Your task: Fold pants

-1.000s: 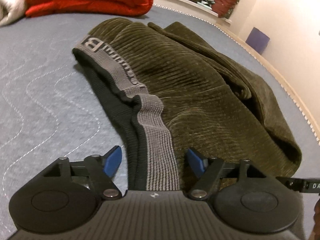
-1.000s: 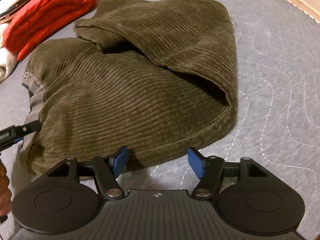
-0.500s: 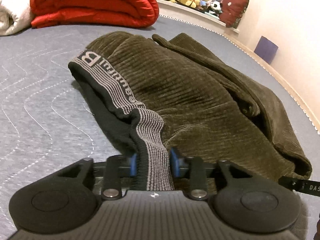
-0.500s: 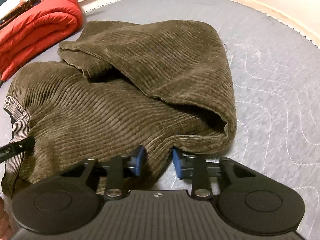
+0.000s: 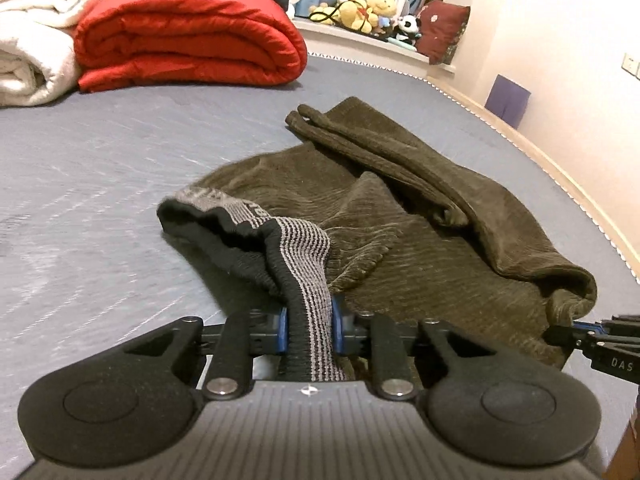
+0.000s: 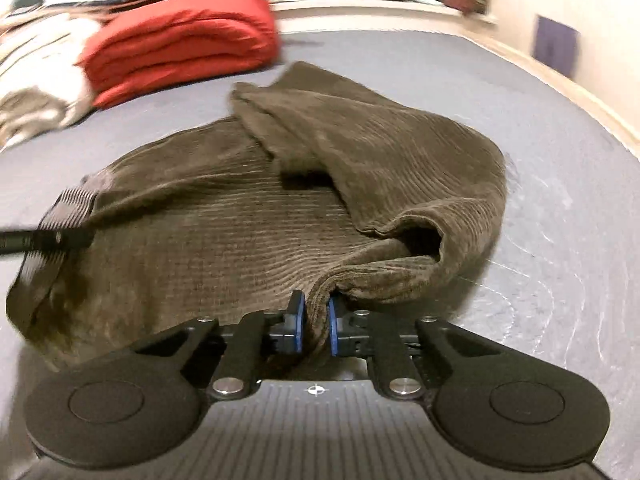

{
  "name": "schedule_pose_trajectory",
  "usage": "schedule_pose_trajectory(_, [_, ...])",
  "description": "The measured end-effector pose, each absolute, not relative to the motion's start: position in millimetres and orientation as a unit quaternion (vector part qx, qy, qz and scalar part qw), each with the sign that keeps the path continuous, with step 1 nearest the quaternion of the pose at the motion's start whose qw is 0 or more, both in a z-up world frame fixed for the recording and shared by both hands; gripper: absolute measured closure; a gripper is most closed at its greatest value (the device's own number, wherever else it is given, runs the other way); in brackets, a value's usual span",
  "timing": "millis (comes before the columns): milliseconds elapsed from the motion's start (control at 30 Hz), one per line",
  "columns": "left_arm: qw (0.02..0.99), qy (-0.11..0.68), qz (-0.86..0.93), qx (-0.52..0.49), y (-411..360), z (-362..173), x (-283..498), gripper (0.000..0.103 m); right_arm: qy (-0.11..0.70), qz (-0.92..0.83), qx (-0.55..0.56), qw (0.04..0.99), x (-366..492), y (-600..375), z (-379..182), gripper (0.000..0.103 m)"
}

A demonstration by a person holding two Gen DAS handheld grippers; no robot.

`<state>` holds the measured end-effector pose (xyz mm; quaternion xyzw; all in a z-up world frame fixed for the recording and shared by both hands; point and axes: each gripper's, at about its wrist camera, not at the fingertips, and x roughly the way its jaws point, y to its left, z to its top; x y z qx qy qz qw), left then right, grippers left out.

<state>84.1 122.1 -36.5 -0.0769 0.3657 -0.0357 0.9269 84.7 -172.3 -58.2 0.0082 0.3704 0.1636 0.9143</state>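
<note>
Olive corduroy pants [image 5: 420, 240] lie crumpled on the grey mattress [image 5: 100, 160], legs folded over toward the right. My left gripper [image 5: 308, 328] is closing, and its blue pads press on the grey-and-black striped waistband [image 5: 304, 248], which is lifted off the bed. In the right wrist view the pants [image 6: 240, 240] spread ahead. There my right gripper [image 6: 316, 320] is also closing, its pads pinching a raised fold of corduroy at the near edge. The left gripper's tip [image 6: 40, 240] shows at that view's left, on the waistband.
A folded red quilt [image 5: 188, 36] and a white blanket [image 5: 28, 40] lie at the back left of the bed. Stuffed toys [image 5: 360, 4] sit on a ledge behind. The bed's edge [image 5: 560, 172] runs along the right, by a wall.
Both grippers went from open to shut, the left on the waistband and the right on the corduroy edge. Both have risen, lifting the near side of the pants.
</note>
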Motion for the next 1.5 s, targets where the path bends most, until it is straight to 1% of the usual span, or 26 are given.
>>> schedule_pose_trajectory(167, [0.92, 0.386, -0.026, -0.064, 145.7, -23.3, 41.7, 0.081, 0.367, 0.244, -0.052, 0.896, 43.9, -158.4, -49.5, 0.091])
schedule_pose_trajectory(333, [0.894, 0.437, -0.002, -0.095, 183.9, -15.0, 8.7, 0.081, 0.36, 0.343, -0.127, 0.858, -8.0, -144.7, -40.8, 0.092])
schedule_pose_trajectory(467, [0.873, 0.478, 0.013, -0.096, 205.8, -15.2, -8.2, 0.081, 0.359, 0.413, -0.18, 0.818, -40.4, -130.5, -42.5, 0.092])
schedule_pose_trajectory(567, [0.853, 0.511, 0.022, -0.106, 212.5, -26.3, -6.6, 0.078, 0.359, 0.433, -0.217, 0.798, -56.2, -120.8, -49.2, 0.091])
schedule_pose_trajectory(633, [0.847, 0.523, 0.036, -0.091, 207.4, -27.6, -0.1, 0.071, 0.375, 0.421, -0.225, 0.795, -54.3, -117.6, -51.8, 0.087])
schedule_pose_trajectory(667, [0.846, 0.524, 0.05, -0.082, 203.6, -23.9, 4.6, 0.071, 0.381, 0.421, -0.226, 0.792, -44.3, -115.1, -48.5, 0.087])
schedule_pose_trajectory(767, [0.859, 0.501, 0.072, -0.073, 199.2, -1.2, 8.8, 0.069, 0.386, 0.426, -0.213, 0.79, -37.4, -119.4, -30.1, 0.084])
schedule_pose_trajectory(833, [0.877, 0.467, 0.091, -0.07, 194.1, 27.6, 9.8, 0.062, 0.379, 0.434, -0.205, 0.791, -36.8, -126.4, -11.9, 0.082])
schedule_pose_trajectory(867, [0.884, 0.45, 0.099, -0.083, 195.6, 42.9, 10.1, 0.06, 0.369, 0.436, -0.202, 0.796, -35.9, -132.1, 1.6, 0.081])
schedule_pose_trajectory(967, [0.904, 0.398, 0.101, -0.118, 188.8, 86.0, 9.2, 0.056, 0.33, 0.414, -0.187, 0.827, -25.3, -146.0, 44.0, 0.071])
schedule_pose_trajectory(1000, [0.912, 0.381, 0.097, -0.121, 181.8, 98.3, 9.4, 0.055, 0.318, 0.406, -0.183, 0.837, -18.5, -148.9, 56.7, 0.065])
schedule_pose_trajectory(1033, [0.917, 0.367, 0.093, -0.123, 173.6, 106.0, 9.4, 0.054, 0.307, 0.397, -0.181, 0.846, -10.7, -150.1, 64.3, 0.061])
schedule_pose_trajectory(1100, [0.926, 0.348, 0.075, -0.127, 152.6, 111.8, 14.8, 0.051, 0.293, 0.37, -0.184, 0.862, 6.6, -146.2, 73.6, 0.061])
schedule_pose_trajectory(1167, [0.933, 0.334, 0.052, -0.122, 133.8, 100.6, 22.1, 0.048, 0.289, 0.354, -0.188, 0.87, 21.0, -138.3, 67.3, 0.06])
schedule_pose_trajectory(1233, [0.943, 0.317, 0.043, -0.096, 117.1, 77.6, 27.8, 0.045, 0.293, 0.35, -0.187, 0.87, 36.1, -127.6, 44.3, 0.057])
schedule_pose_trajectory(1267, [0.937, 0.337, 0.053, -0.073, 109.1, 58.8, 37.7, 0.045, 0.3, 0.346, -0.184, 0.87, 43.0, -121.2, 28.9, 0.056])
schedule_pose_trajectory(1300, [0.922, 0.376, 0.072, -0.062, 104.2, 42.3, 48.4, 0.047, 0.311, 0.341, -0.183, 0.868, 50.7, -114.1, 12.7, 0.055])
schedule_pose_trajectory(1333, [0.913, 0.395, 0.063, -0.079, 102.9, 32.0, 58.0, 0.047, 0.327, 0.334, -0.184, 0.865, 60.0, -106.9, -4.7, 0.055])
schedule_pose_trajectory(1367, [0.908, 0.402, 0.03, -0.113, 104.9, 24.7, 66.6, 0.047, 0.346, 0.323, -0.189, 0.86, 69.0, -99.2, -20.2, 0.055])
schedule_pose_trajectory(1400, [0.905, 0.406, 0.012, -0.125, 103.5, 22.2, 73.5, 0.047, 0.353, 0.319, -0.197, 0.857, 74.6, -92.5, -31.2, 0.055])
schedule_pose_trajectory(1500, [0.917, 0.391, 0.019, -0.073, 94.9, 21.8, 86.9, 0.047, 0.351, 0.312, -0.22, 0.855, 86.5, -76.4, -52.3, 0.054])
